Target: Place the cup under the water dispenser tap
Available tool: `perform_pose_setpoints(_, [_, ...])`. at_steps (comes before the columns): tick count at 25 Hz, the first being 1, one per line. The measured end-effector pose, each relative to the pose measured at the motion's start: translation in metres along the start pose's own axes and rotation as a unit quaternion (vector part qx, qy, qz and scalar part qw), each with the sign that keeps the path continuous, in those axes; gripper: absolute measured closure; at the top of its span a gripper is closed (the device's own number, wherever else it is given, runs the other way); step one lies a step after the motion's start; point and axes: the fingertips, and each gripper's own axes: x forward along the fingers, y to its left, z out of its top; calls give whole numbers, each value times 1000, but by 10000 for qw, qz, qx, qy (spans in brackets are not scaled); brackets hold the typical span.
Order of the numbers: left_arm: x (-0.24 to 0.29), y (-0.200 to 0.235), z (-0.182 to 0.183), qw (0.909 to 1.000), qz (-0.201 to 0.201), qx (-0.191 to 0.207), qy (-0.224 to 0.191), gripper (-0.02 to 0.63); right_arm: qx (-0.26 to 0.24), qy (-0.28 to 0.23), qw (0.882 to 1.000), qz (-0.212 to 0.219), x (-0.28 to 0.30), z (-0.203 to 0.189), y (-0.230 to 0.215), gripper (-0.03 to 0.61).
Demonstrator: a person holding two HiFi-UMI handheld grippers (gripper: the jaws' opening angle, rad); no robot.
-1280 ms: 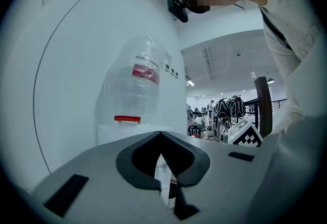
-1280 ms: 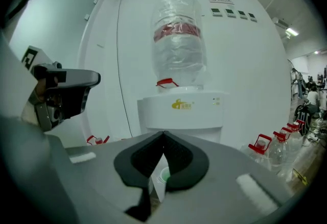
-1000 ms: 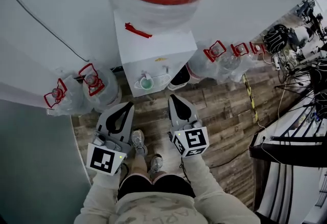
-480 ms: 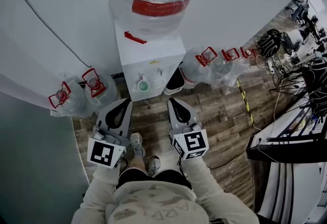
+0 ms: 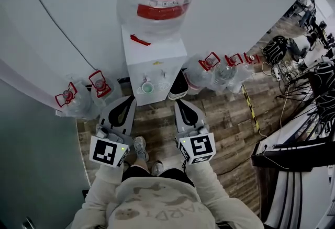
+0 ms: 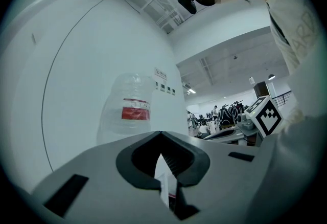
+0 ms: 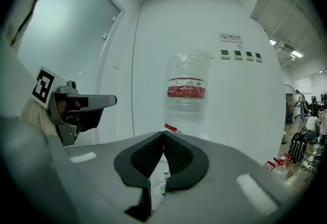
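- Two grippers, the left gripper (image 5: 128, 99) and the right gripper (image 5: 180, 101), are holding their jaws pressed together on nothing.
- The cup (image 5: 148, 87) is sitting on the ledge of the water dispenser (image 5: 155, 58), beneath its taps.

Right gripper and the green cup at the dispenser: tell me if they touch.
Apart. The head view shows the right gripper short of the cup, with wood floor visible between them.

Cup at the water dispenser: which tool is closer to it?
Left. In the head view the left tool sits just below-left of the cup; the right tool is farther off, below-right.
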Motion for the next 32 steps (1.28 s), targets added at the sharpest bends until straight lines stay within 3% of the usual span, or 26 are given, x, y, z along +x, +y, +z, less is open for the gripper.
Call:
perform_pose_setpoints(17, [-40,-38,41,9994,116,45,-312,611,-163,-433,9988,-150,-67,46,9,569])
perform_pose_setpoints(32, [-57,-62,48,9991,89,13,-420,609,-360,-562,9975,-216,-99,53,17,569])
